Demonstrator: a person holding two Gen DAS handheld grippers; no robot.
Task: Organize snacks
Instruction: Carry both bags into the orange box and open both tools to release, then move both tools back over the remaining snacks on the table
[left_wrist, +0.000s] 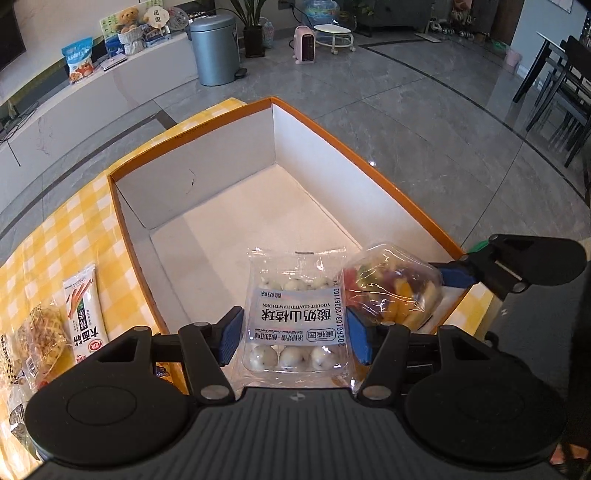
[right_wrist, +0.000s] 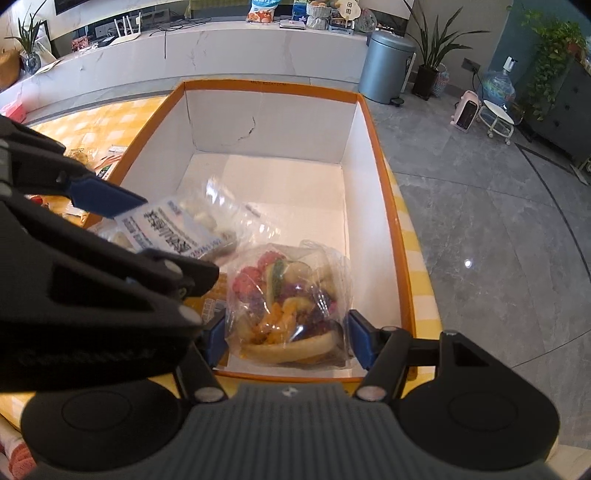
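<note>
Now left hand-held gripper (left_wrist: 293, 334) grasps hawthorn pack (left_wrist: 295, 317); right hand-held gripper (right_wrist: 286, 338) grasps fruit bag (right_wrist: 286, 306), both over box (right_wrist: 388, 206).

Our left tongs (left_wrist: 293, 338) point down, blue pads pressing both sides of a snack pack. Our right tongs (right_wrist: 286, 341) sit close beside them, tilted down, squeezing a bag.
</note>
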